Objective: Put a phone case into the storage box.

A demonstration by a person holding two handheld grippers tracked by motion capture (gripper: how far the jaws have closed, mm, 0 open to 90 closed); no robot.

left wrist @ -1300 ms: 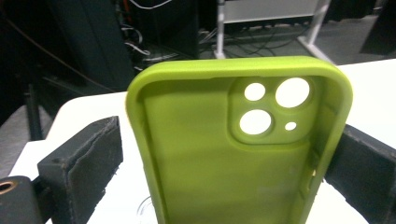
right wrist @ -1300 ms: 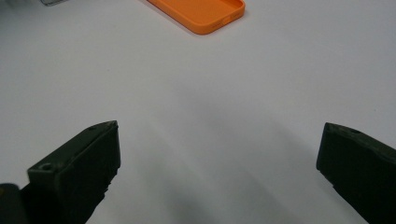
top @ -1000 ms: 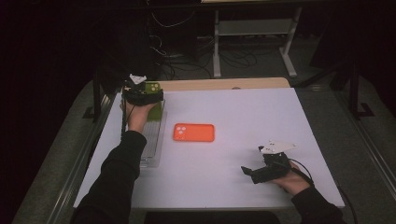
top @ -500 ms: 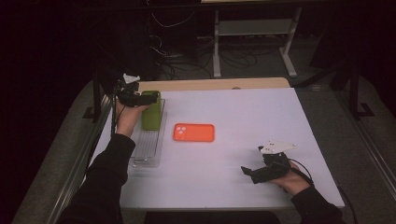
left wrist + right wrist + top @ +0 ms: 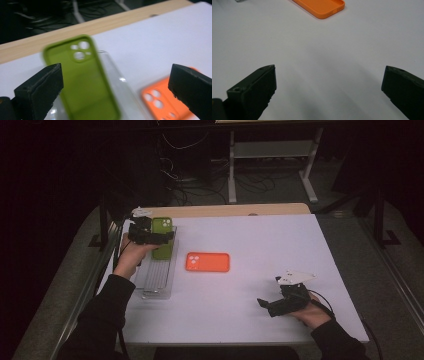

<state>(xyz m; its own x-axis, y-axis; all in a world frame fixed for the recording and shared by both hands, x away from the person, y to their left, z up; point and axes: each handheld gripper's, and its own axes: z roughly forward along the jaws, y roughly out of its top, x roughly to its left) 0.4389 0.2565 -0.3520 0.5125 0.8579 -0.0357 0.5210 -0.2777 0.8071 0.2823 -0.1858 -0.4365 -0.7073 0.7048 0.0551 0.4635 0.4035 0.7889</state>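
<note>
No brand, label or writing can be read on anything in front of you. Your left gripper (image 5: 150, 236) hangs over the far left part of the table (image 5: 280, 245), its jaws spread wide with nothing between them. Just past it the green case (image 5: 162, 237) lies in the far end of the clear tray (image 5: 157, 280), camera cut-outs toward the far edge; in the left gripper view the green case (image 5: 82, 85) sits between and beyond the jaws, blurred, with the tray's clear rim (image 5: 120, 80) along its right side. The tray runs along the left edge, long side parallel to it, and its near part holds nothing you can make out.

The orange case (image 5: 207, 262) lies flat on the bare white top, just right of the tray and apart from it, camera holes toward the tray. In the right gripper view the orange case (image 5: 322, 7) shows as a hollow shell, open side up.

Your right gripper (image 5: 272, 304) rests low near the near right corner, well apart from both cases, jaws spread and empty, pointing left across the table. A wooden strip (image 5: 235, 210) borders the far edge. Beyond it, in the dark, stand a metal frame (image 5: 270, 160) and loose cables (image 5: 185, 180) on the floor. Nothing lies between either gripper and the cases.
</note>
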